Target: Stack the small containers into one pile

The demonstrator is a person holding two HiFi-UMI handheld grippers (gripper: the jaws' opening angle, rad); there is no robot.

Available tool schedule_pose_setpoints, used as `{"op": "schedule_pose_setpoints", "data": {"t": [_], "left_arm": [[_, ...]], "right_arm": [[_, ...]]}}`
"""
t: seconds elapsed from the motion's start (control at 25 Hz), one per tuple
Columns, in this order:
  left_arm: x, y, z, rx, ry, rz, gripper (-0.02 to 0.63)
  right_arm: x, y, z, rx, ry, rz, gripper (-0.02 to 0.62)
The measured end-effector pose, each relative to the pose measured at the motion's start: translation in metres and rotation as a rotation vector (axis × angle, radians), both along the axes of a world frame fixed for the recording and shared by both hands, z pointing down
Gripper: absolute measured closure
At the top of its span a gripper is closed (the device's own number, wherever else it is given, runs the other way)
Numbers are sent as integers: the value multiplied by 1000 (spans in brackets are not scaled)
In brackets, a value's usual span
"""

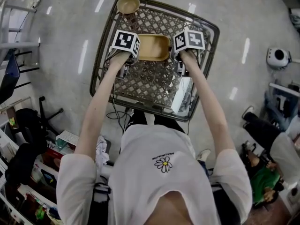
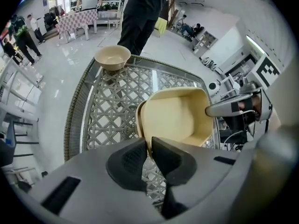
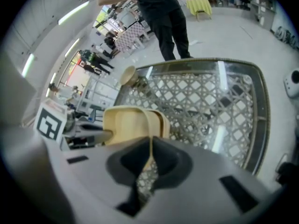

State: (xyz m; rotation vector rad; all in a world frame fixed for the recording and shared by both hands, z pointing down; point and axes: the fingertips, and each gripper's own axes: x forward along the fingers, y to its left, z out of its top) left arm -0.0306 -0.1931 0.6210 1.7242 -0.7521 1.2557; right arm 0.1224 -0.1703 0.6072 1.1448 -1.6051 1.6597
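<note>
Grey polished floor [image 1: 61, 78], lattice table [image 1: 99, 60] with glass top below us. We hold rectangular tan container [image 1: 152, 47] over table's far half, one gripper at each short end. Left gripper [image 2: 148, 146]: jaws nearly together, pinching container's rim. Right gripper [image 3: 150, 149]: jaws likewise clamped on thin rim at opposite end. Whether container touches glass, we cannot tell. Round tan bowl [image 1: 128, 4] sits at table's far left corner, well apart. Printed booklet [image 1: 183, 95] lies near right edge.
</note>
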Motion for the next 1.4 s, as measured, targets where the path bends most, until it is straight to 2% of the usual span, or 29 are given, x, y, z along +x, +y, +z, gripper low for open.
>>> {"op": "schedule_pose_setpoints", "data": {"t": [0.16,0.36,0.44,0.56,0.68,0.84,0.96,1.04,1.12,1.24,1.4], "left_arm": [[-1,0,8,9,-35,-2,541],[2,-2,10,23,-41,3,461],[6,0,11,25,-43,-1,460],[3,-1,13,21,-44,-14,462],[-3,-3,14,18,-31,-27,462],[9,-1,8,30,-17,-23,462],[9,-9,-7,59,8,-27,466],[11,-22,-25,111,42,-39,473],[18,-41,-57,211,90,-53,486],[33,-68,-124,382,170,-60,514],[52,-86,-235,637,310,-68,565]], "right_arm": [[1,1,8,-21,26,-4,557],[13,-3,14,18,75,39,557],[21,-1,13,36,63,61,549],[23,2,17,44,71,55,491],[21,2,22,44,106,30,491],[26,7,20,44,112,25,489],[20,-1,7,84,126,19,489],[18,-12,-14,151,154,14,489],[22,-28,-49,262,196,6,496],[31,-53,-122,470,278,-5,527],[37,-68,-239,801,350,22,548]]}}
